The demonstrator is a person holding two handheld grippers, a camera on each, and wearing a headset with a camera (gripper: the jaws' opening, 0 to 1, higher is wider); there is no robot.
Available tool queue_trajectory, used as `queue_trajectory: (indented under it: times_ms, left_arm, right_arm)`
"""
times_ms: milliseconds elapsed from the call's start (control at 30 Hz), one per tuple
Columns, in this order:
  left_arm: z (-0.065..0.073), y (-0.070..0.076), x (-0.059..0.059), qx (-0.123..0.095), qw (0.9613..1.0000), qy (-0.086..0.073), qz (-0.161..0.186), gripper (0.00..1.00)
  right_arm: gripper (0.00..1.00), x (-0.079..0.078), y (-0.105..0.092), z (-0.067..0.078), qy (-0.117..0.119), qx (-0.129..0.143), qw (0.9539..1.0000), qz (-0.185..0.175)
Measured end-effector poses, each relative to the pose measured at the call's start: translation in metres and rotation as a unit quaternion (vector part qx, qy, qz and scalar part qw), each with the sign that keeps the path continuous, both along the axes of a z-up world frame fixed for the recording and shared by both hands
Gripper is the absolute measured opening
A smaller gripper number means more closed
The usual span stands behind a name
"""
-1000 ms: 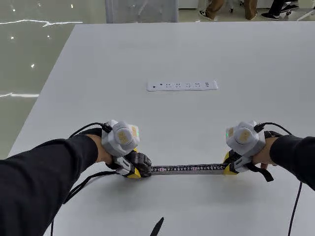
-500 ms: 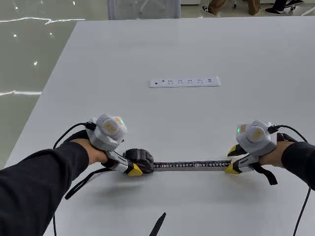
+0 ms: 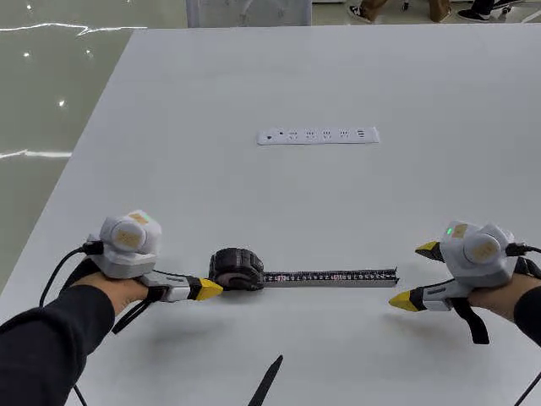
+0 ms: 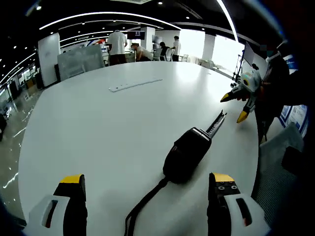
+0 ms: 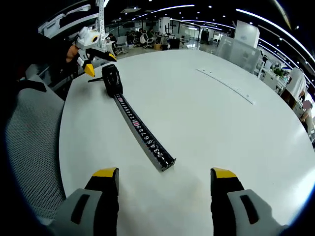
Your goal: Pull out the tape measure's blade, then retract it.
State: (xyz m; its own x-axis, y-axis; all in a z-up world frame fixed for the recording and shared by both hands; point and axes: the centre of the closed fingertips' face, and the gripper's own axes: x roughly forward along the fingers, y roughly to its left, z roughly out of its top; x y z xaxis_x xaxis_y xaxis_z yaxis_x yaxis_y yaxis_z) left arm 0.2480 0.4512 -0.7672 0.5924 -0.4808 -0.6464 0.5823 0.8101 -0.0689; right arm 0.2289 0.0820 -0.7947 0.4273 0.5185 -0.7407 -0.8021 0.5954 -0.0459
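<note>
both had let go and drawn back: left gripper (image 3: 205, 289) and right gripper (image 3: 414, 273) gaped wide, blade (image 3: 330, 277) lying extended from its case (image 3: 236, 268), unretracted

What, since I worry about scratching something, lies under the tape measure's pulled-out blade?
The blade lies flat along the bare white table, with nothing else showing beside or below it. The surface right beneath the strip, and beneath the black case, is covered from view.

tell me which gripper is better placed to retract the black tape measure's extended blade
Left, probably: the left gripper is open right beside the black tape measure case, while the right gripper sits open past the far tip of the marked metal blade.
</note>
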Motion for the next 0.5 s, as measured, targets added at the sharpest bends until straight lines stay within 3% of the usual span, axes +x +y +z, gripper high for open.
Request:
queue_trajectory:
  times_ms: [33, 100, 167, 233, 300, 367, 433, 500]
  left_arm:
    - [0.002, 0.001, -0.005, -0.016, 0.9998, -0.005, 0.003, 1.0]
    - [0.004, 0.004, -0.015, -0.025, 0.9996, -0.009, 0.008, 1.0]
    - [0.013, 0.005, -0.021, -0.048, 0.9982, -0.03, 0.02, 1.0]
    - [0.016, 0.01, -0.032, -0.049, 0.9979, -0.034, 0.026, 1.0]
    - [0.014, 0.018, -0.042, -0.038, 0.9981, -0.03, 0.038, 1.0]
    - [0.017, 0.023, -0.053, -0.043, 0.9979, -0.031, 0.038, 1.0]
    - [0.021, 0.026, -0.059, -0.045, 0.9976, -0.041, 0.034, 1.0]
    - [0.022, 0.033, -0.065, -0.042, 0.9976, -0.042, 0.035, 1.0]
  right_arm:
    - [0.74, -0.008, 0.002, 0.005, -0.008, 0.007, 0.9999, -0.009]
    - [0.77, -0.01, -0.001, 0.011, -0.022, 0.026, 0.9988, -0.034]
    - [0.8, -0.017, -0.007, 0.015, -0.032, 0.036, 0.9976, -0.05]
    - [0.84, -0.026, -0.015, 0.017, -0.021, 0.044, 0.9957, -0.079]
    - [0.91, -0.034, -0.023, 0.024, -0.031, 0.048, 0.9934, -0.1]
    - [0.94, -0.044, -0.028, 0.028, -0.035, 0.049, 0.9923, -0.108]
    - [0.95, -0.054, -0.031, 0.03, -0.033, 0.05, 0.9922, -0.109]
    - [0.96, -0.062, -0.036, 0.032, -0.039, 0.049, 0.9921, -0.108]
